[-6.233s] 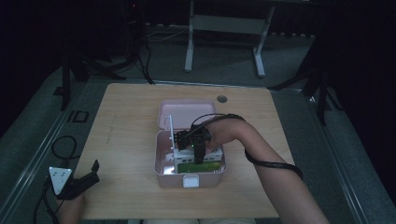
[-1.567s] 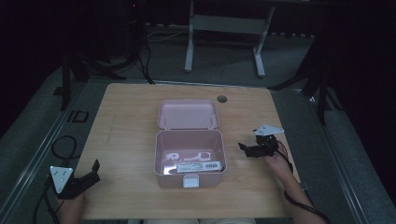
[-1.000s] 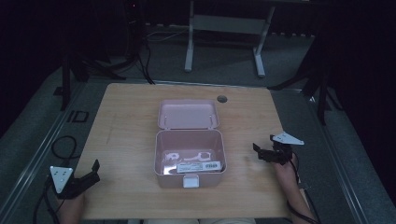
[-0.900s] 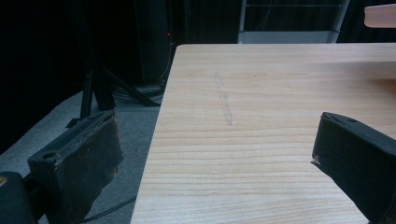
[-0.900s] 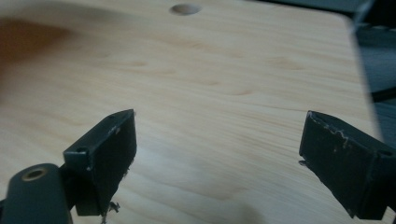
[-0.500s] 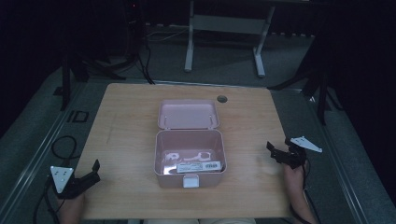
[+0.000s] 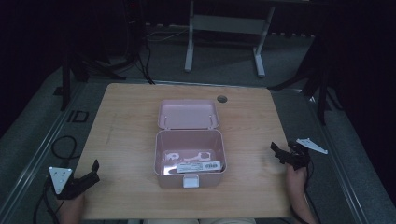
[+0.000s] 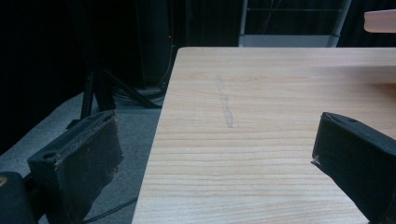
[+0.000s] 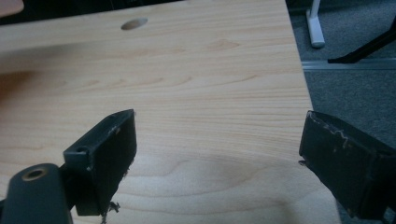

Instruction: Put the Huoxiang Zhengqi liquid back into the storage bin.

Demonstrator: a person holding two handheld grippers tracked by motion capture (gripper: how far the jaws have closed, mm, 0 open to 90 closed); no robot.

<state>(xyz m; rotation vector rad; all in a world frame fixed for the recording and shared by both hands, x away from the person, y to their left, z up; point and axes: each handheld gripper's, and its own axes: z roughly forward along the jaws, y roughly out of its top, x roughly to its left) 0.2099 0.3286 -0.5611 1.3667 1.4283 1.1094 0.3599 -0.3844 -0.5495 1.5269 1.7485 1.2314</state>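
Observation:
A pink box stands open in the middle of the wooden table, its lid laid back behind it. Inside lie a white label strip and pale small parts. My left gripper rests at the table's front left corner, open and empty; its black jaws frame bare wood. My right gripper hovers at the table's right edge, well away from the box, open with nothing between its fingers.
A round cable hole sits near the table's far edge. A white desk frame stands behind the table. Cables lie on the grey floor at the left. Bare wood spreads on both sides of the box.
My right gripper has left the box's inside and drawn back rightward to the table's right edge. The left gripper has stayed put.

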